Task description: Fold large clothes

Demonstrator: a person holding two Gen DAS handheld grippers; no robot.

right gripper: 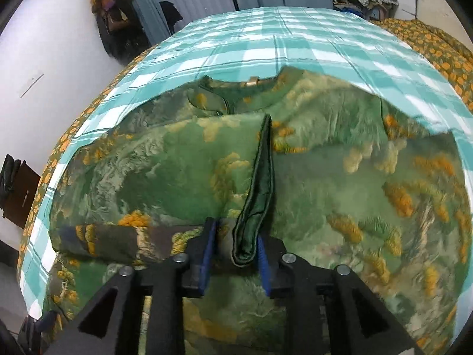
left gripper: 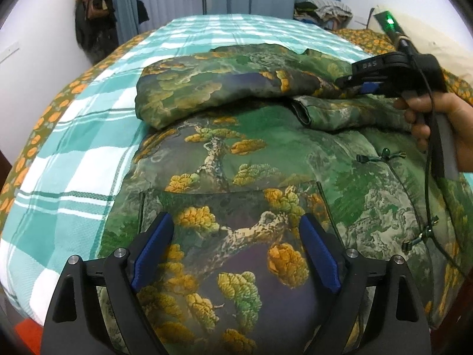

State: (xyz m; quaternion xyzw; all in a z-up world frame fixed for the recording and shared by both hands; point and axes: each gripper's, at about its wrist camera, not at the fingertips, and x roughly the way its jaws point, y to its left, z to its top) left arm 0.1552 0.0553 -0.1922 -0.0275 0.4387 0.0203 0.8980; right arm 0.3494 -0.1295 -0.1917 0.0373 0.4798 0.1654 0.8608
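A large green jacket printed with pine trees and orange foliage lies spread on the bed. One sleeve is folded across its upper part. My left gripper is open and empty, hovering over the jacket's lower front by a pocket. My right gripper is shut on the dark green cuff of the other sleeve, low over the jacket. In the left wrist view the right gripper shows at the right, held by a hand, over the folded sleeve.
The bed has a teal and white checked sheet over an orange-flowered cover. Clothes hang on the wall at the far left. A pile of clothes sits beyond the bed's far right corner.
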